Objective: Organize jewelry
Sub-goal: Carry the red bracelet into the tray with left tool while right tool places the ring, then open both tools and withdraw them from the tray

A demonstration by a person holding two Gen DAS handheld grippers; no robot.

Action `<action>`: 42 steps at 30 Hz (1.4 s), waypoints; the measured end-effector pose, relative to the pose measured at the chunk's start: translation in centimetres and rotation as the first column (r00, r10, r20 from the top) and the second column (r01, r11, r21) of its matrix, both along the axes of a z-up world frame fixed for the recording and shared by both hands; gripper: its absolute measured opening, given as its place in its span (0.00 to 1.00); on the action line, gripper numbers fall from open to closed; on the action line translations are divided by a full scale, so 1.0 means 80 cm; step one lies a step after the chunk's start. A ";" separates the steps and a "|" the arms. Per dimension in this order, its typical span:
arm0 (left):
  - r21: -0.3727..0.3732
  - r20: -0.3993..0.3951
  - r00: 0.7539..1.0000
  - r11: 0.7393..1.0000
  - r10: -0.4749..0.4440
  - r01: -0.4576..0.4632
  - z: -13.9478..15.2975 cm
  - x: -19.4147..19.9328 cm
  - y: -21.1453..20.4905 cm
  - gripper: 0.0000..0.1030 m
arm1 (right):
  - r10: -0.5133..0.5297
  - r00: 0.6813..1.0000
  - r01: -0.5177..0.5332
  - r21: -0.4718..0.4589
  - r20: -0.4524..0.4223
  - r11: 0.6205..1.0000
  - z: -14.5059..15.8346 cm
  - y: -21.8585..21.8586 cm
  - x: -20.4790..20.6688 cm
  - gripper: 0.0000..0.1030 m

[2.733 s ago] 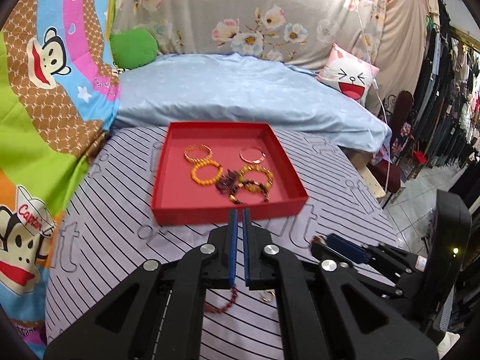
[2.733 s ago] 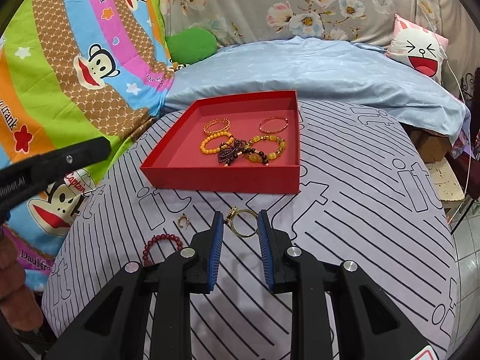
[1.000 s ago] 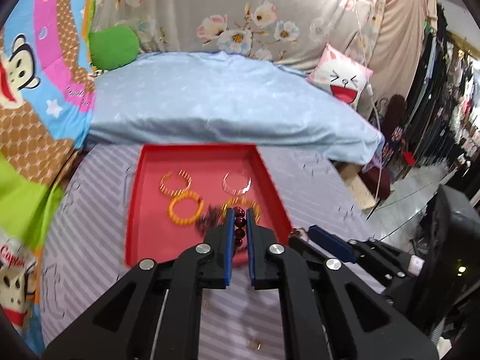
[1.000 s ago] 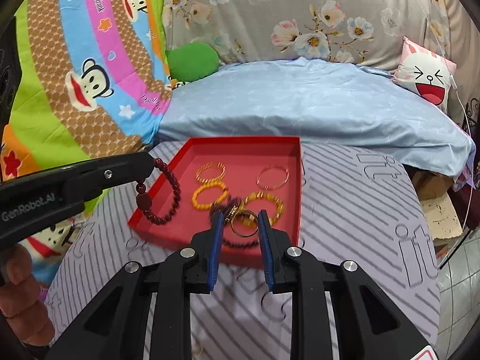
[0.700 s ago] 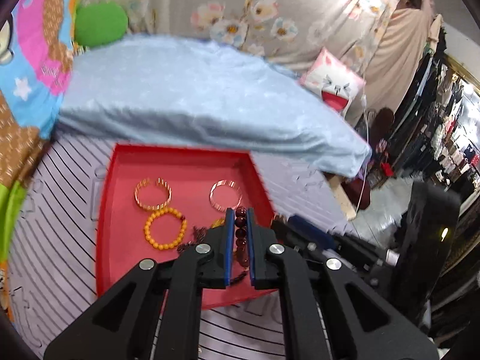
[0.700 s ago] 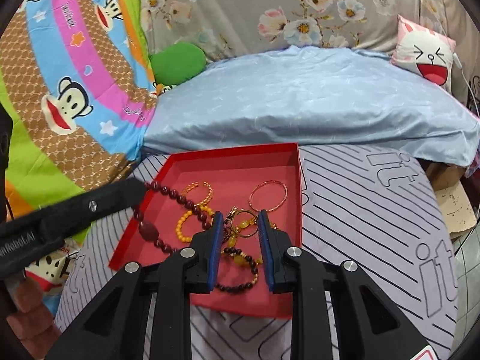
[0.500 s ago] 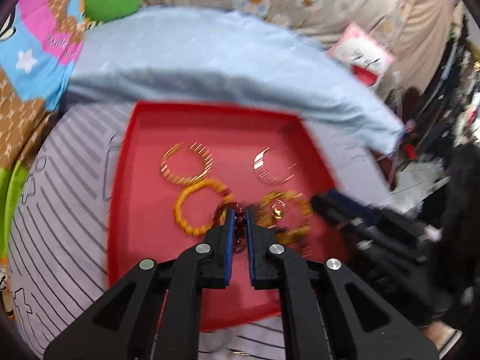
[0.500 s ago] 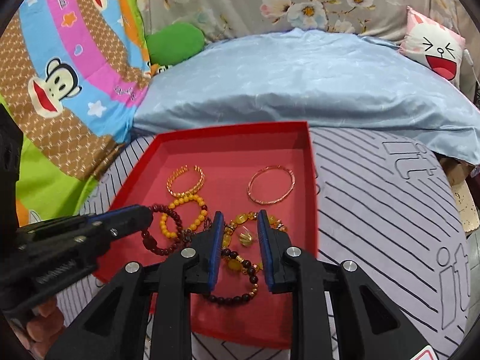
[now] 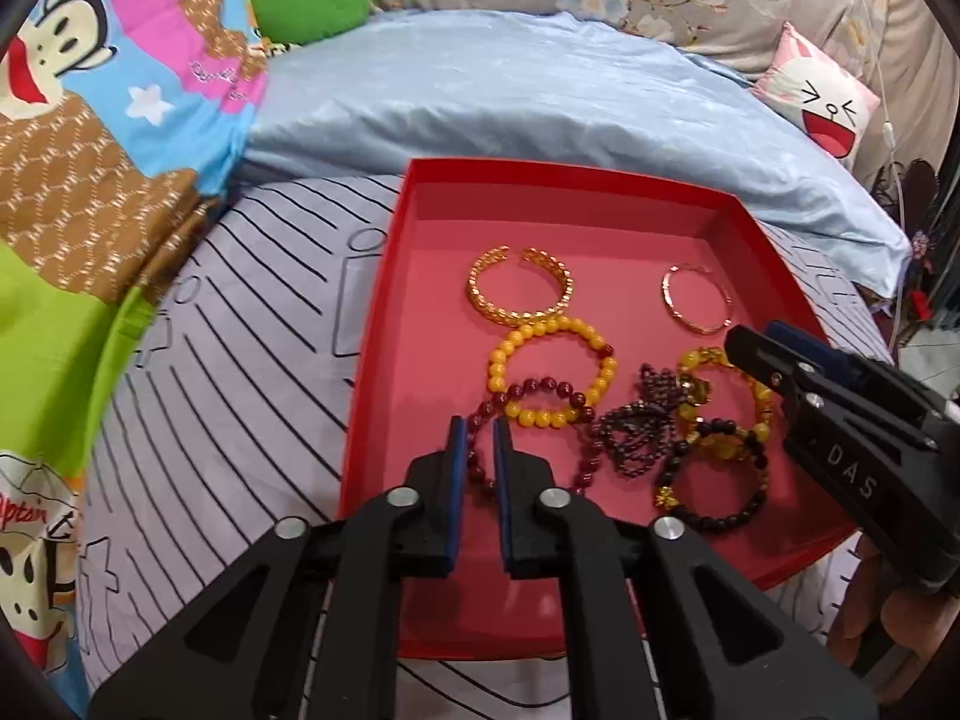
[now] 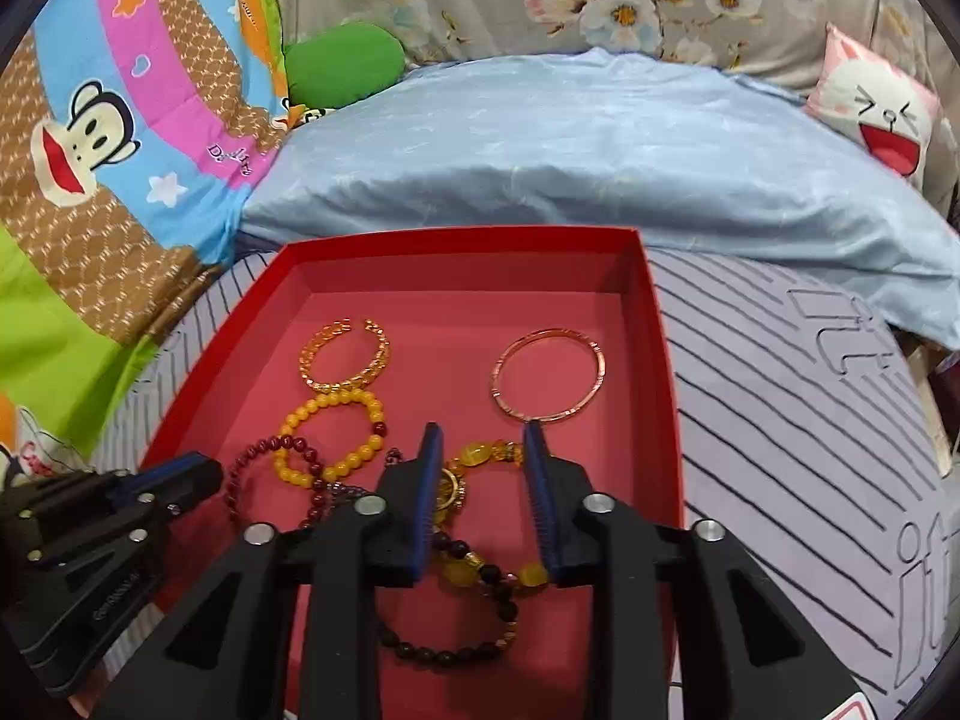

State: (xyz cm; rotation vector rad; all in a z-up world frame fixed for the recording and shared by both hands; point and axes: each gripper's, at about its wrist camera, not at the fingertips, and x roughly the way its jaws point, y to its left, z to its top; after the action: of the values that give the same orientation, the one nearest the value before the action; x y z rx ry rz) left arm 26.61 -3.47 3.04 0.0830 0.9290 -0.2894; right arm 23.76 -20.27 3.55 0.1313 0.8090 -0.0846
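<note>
My left tongs (image 9: 478, 429) hover over the near left of the red tray (image 9: 384, 324); their jaws have just been opening, a narrow gap now, the dark red bead bracelet (image 9: 528, 396) lying loose between them on the tray floor. My right tongs (image 10: 482, 438) have just been opening too, standing fairly wide, with the small gold ring (image 10: 449, 492) dropped beneath on the amber bead bracelet (image 10: 480, 456). Beyond lie the yellow bead bracelet (image 10: 327, 438), gold cuff (image 10: 345, 363) and thin bangle (image 10: 547, 375).

Both grippers are matte black plastic, with angular arms pierced by triangular cut-outs and joined by round silver screws. The fingers (image 9: 457, 468) carry blue ribbed pads. The right gripper (image 9: 774, 345) bears white raised lettering, "DAS".
</note>
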 end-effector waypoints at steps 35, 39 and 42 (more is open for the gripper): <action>0.032 0.041 0.998 0.999 0.042 -0.044 0.023 -0.179 0.027 0.68 | 0.048 0.999 -0.048 0.071 0.001 0.996 0.023 0.049 -0.226 0.58; 0.056 0.016 0.998 0.997 0.056 -0.057 0.003 -0.198 0.039 0.68 | 0.062 0.997 -0.059 0.079 -0.042 0.995 -0.001 0.058 -0.248 0.58; 0.068 0.009 0.998 0.996 0.061 -0.061 -0.006 -0.212 0.047 0.68 | 0.077 0.995 -0.073 0.060 -0.067 0.996 -0.015 0.069 -0.259 0.58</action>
State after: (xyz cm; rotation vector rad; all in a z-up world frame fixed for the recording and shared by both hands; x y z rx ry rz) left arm 9.69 0.32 2.54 0.1184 0.9334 -0.2007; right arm 3.04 -14.78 2.39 0.1529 0.8846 0.0054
